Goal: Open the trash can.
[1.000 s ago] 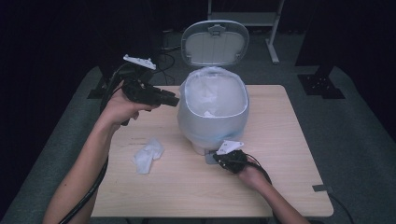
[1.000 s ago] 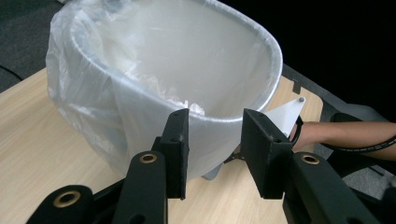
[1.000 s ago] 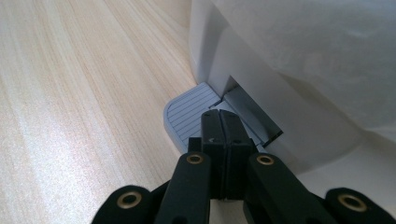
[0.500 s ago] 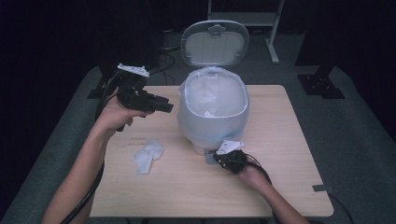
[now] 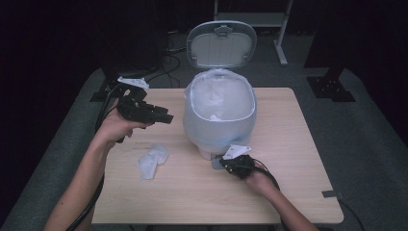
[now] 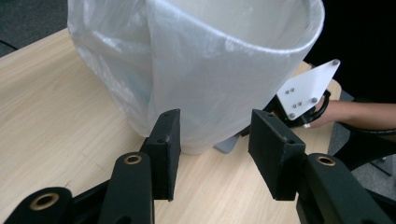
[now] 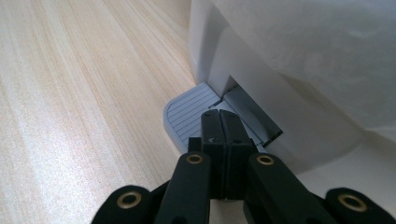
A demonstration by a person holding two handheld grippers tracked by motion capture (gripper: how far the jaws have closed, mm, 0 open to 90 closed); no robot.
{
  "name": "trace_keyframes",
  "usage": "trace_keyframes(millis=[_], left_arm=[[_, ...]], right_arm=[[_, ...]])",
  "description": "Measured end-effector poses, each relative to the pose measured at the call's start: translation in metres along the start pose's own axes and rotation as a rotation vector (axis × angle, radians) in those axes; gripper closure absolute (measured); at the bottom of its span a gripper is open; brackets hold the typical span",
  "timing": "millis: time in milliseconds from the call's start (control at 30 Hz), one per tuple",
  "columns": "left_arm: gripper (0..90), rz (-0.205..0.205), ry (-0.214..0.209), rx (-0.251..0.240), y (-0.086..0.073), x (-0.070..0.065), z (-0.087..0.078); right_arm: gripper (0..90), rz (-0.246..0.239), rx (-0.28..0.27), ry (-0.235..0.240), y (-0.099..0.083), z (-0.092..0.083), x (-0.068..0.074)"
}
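Holding the pedal [image 7: 196, 112] down with my right gripper [image 5: 234, 164], jaws pressed together on its ribbed plate, I keep the lid [image 5: 221, 44] of the bin [image 5: 219, 113] upright at the table's [image 5: 288, 192] centre. The liner bag [image 6: 196, 70] drapes over the rim, ready for waste. My left gripper [image 5: 161, 117], jaws spread with nothing between them and just now widening, hovers beside the bin. 1 crumpled tissue [image 5: 151, 160] lies on the table near it, my likely next pickup.

Light: bright on the table [image 5: 288, 192], from above; surroundings nearly black.
Glare: sheen on the bin liner [image 6: 210, 70].
Focus: high view soft; black jaws blurred at the bottom edges.
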State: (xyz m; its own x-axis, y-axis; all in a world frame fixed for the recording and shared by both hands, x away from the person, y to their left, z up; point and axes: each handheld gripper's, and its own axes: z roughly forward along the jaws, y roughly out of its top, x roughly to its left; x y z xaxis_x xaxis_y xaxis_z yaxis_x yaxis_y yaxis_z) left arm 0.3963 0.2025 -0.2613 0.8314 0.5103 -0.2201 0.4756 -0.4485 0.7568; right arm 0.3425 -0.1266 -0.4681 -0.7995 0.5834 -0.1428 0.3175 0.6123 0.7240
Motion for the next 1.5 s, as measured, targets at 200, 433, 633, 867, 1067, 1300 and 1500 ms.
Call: trace_keyframes(millis=[200, 433, 633, 867, 1067, 1300, 1500], left_arm=[[52.5, -0.011, 0.001, 0.001, -0.010, 0.004, 0.003], [51.1, -0.016, -0.001, 0.004, -0.019, 0.009, 0.006], [49.9, -0.020, 0.000, 0.000, -0.025, 0.010, 0.007], [48.4, -0.021, 0.003, 0.001, -0.033, 0.013, 0.010], [47.6, -0.018, 0.002, -0.001, -0.039, 0.014, 0.012], [46.9, -0.019, 0.002, -0.005, -0.046, 0.017, 0.013], [45.9, -0.023, 0.003, -0.005, -0.053, 0.020, 0.014]], right_arm=[[89.1, 0.006, -0.002, 0.002, 0.000, 0.000, 0.001], [89.1, 0.004, -0.003, 0.002, 0.000, 0.000, 0.000], [89.1, 0.005, -0.001, 0.000, 0.000, 0.000, 0.001], [89.0, 0.004, -0.002, 0.002, 0.000, 0.000, 0.000], [89.1, 0.003, -0.001, 0.001, 0.000, 0.000, 0.000], [89.0, 0.000, 0.003, -0.001, 0.000, 0.000, 0.000], [89.0, -0.031, 0.010, -0.014, 0.000, 0.000, -0.002]])
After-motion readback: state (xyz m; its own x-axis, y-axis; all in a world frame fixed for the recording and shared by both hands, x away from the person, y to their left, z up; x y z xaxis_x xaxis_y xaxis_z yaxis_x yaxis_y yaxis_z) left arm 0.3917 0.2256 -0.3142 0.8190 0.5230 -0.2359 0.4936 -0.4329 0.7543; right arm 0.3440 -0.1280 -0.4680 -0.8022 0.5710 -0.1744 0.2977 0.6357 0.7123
